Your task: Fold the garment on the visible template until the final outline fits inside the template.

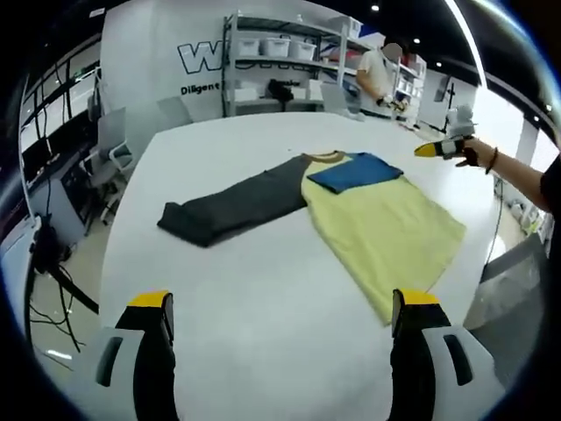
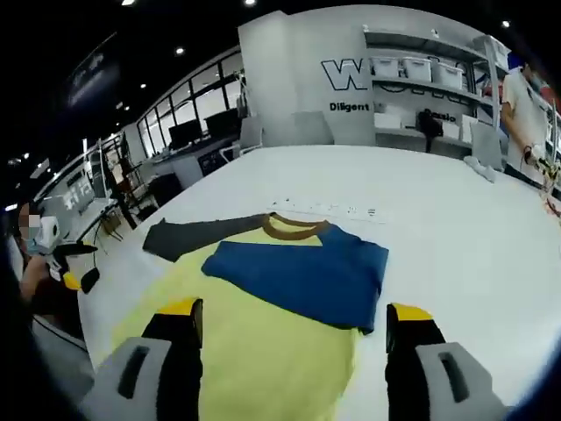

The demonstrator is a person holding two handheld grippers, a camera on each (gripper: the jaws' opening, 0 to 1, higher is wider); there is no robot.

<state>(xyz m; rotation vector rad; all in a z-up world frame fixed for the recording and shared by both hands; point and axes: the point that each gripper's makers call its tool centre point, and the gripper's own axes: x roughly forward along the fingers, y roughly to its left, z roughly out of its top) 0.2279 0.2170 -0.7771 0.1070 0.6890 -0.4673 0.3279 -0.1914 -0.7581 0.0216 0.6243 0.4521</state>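
Shirt lay flat mid-worktop, collar toward far edge. Blue sleeve already folded across yellow body; grey sleeve stretched out toward worktop's side edge, unfolded. No template outline discernible.

Left gripper released, jaws apart, hovered above near edge, touching nothing. Right gripper released, empty, over yellow body.

Judged step: fold grey sleeve. Advice: pinch cuff end, lift low, carry across body, lay flat; hold collar still, avoid dragging body.

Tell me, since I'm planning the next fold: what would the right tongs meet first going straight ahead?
Probably the yellow body of the shirt just ahead, then its folded blue sleeve. The right tongs are open; depth is uncertain.
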